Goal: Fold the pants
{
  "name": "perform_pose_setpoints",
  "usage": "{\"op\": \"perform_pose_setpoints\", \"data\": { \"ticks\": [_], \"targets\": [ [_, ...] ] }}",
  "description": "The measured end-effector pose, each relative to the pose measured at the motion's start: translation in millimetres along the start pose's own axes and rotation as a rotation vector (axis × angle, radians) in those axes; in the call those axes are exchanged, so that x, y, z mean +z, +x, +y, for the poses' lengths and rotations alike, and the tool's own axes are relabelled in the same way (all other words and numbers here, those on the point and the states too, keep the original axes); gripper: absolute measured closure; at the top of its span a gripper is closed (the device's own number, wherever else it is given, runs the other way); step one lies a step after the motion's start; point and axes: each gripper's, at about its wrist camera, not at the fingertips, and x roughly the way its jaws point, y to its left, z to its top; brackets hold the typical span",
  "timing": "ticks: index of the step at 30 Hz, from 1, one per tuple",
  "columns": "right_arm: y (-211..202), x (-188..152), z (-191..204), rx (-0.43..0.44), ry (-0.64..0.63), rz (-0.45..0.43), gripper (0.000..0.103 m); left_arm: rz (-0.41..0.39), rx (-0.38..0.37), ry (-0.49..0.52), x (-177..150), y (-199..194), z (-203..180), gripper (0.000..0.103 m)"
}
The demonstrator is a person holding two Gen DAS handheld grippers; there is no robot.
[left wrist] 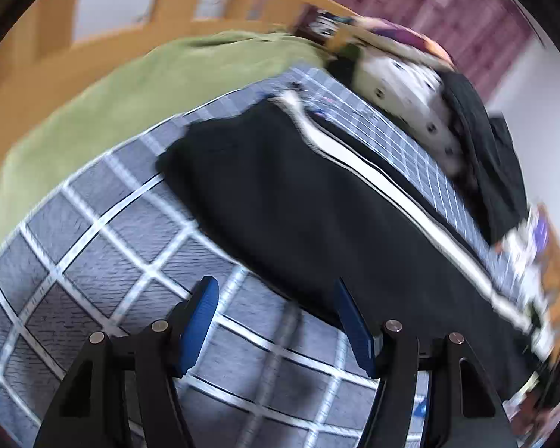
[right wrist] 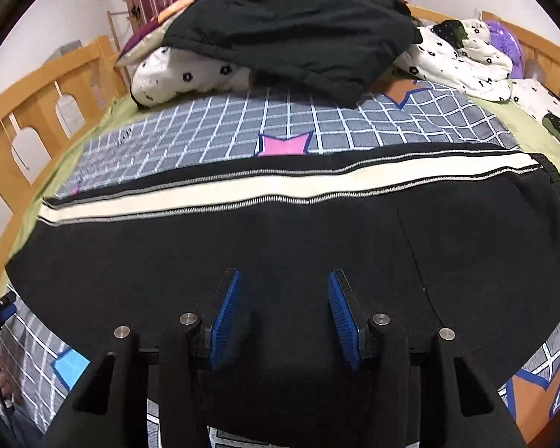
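Pants (left wrist: 317,201) are seen in the blurred left wrist view laid lengthwise on the checked bed cover (left wrist: 104,224); left gripper (left wrist: 276,321) jaws are spread, empty, near the hem. In the right wrist view, right gripper (right wrist: 283,317) jaws are parted above the black cloth. Both edges are best pinched squarely before lifting.

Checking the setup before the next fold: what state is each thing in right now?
Left gripper: open, over the checked sheet, holding nothing.
Right gripper: open, over the pants, holding nothing.
Pants: laid flat lengthwise, white stripe up.
Dark garment: crumpled on the pillows.
Checked sheet: spread flat.
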Motion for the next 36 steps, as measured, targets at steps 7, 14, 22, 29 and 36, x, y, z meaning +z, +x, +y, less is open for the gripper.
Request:
{"op": "perform_pose_setpoints", "data": {
  "ticks": [7, 14, 22, 29, 36],
  "targets": [
    [4, 2, 11, -0.016, -0.012, -0.019, 0.055, -0.029, 0.009, -0.078, 40, 31, 21, 0.043],
    [6, 2, 10, -0.063, -0.053, -0.021, 0.055, -0.059, 0.120, -0.120, 65, 41, 20, 0.078],
    [-25, -16, -19, -0.127, -0.137, -0.092, 0.055, -0.300, 0.401, 0.368, 56, -3, -140, 0.088],
    [-64, -18, -93, -0.211, 0.005, -0.166, 0.055, -0.280, 0.111, 0.722, -27, -12, -337, 0.089],
    [-108, -24, -165, -0.237, 0.166, -0.259, 0.055, 0.005, -0.053, 0.886, -181, 57, -431, 0.089]
  ]
}}
